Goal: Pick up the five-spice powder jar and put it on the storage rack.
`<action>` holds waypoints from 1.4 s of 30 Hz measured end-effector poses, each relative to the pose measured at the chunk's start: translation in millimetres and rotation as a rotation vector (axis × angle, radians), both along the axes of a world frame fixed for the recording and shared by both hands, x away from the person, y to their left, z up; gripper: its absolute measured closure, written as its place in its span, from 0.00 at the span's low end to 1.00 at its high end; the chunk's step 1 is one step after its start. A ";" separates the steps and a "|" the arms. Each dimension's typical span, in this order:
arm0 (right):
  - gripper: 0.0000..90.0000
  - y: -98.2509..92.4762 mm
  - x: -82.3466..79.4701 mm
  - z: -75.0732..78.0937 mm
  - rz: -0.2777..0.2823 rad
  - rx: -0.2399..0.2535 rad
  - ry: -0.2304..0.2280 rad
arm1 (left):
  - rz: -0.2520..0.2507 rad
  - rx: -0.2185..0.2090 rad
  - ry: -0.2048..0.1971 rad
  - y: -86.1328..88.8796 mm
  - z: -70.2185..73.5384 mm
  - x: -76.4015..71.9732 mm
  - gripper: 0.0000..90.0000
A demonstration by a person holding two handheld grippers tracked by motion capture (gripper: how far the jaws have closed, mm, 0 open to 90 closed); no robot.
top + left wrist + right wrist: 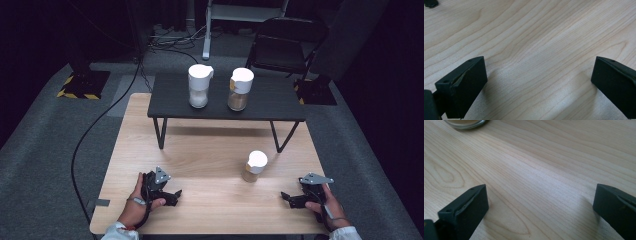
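Observation:
A small jar (255, 166) with a white lid and brown contents stands on the light wooden table (210, 150), right of centre. Its glass base (465, 123) shows at the top left of the right gripper view. My left gripper (175, 196) rests low on the table near the front left, open, with bare wood between its jaws (539, 82). My right gripper (286, 198) sits at the front right, open and empty (540, 207), pointing left, a short way in front of and to the right of the small jar.
A low black shelf (270, 107) on thin legs stands across the back of the table. On it are a jar of white powder (199, 86) and a jar of brown powder (239, 89), both white-lidded. A black folding chair (285, 45) stands behind.

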State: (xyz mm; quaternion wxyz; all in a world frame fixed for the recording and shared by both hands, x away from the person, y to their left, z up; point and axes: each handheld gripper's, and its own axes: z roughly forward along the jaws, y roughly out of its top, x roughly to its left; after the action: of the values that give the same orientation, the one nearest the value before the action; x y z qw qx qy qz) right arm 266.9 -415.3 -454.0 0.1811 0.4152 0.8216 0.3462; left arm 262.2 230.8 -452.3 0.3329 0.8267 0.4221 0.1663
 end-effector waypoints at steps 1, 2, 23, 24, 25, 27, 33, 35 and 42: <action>0.00 0.0 0.0 0.0 0.000 0.000 0.000 | 0.000 0.000 0.000 0.0 0.0 0.0 0.00; 0.00 0.0 0.0 0.0 0.000 -0.001 0.000 | 0.000 0.000 0.000 0.0 0.0 0.0 0.00; 0.01 -1.3 -2.0 -0.2 -0.008 -0.005 -0.012 | 0.000 0.000 0.000 0.0 0.1 0.1 0.00; 0.02 -1.2 -2.5 -0.3 -0.006 -0.006 -0.015 | 0.000 0.000 0.000 0.0 0.0 0.1 0.00; 0.02 -1.1 -2.6 -0.1 -0.006 -0.007 -0.016 | 0.000 0.000 0.000 0.0 0.0 0.1 0.00; 0.02 -2.9 -2.7 0.2 -0.003 0.005 -0.018 | 0.000 0.000 0.000 0.0 0.0 0.1 0.00; 0.02 -4.9 -4.8 2.1 0.003 0.009 -0.030 | 0.000 0.000 0.000 0.0 0.0 0.1 0.00; 0.02 -5.2 -5.7 2.7 0.000 0.014 -0.034 | 0.001 -0.002 0.001 0.0 -0.1 0.1 0.00; 0.02 -6.2 -9.4 5.7 0.010 0.028 -0.055 | 0.000 -0.001 0.001 -0.1 0.0 0.1 0.00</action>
State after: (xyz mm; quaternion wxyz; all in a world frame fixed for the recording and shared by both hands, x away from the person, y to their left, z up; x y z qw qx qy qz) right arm 257.5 -421.5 -448.3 0.1962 0.4038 0.8133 0.3700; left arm 262.3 230.8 -452.3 0.3330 0.8266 0.4223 0.1659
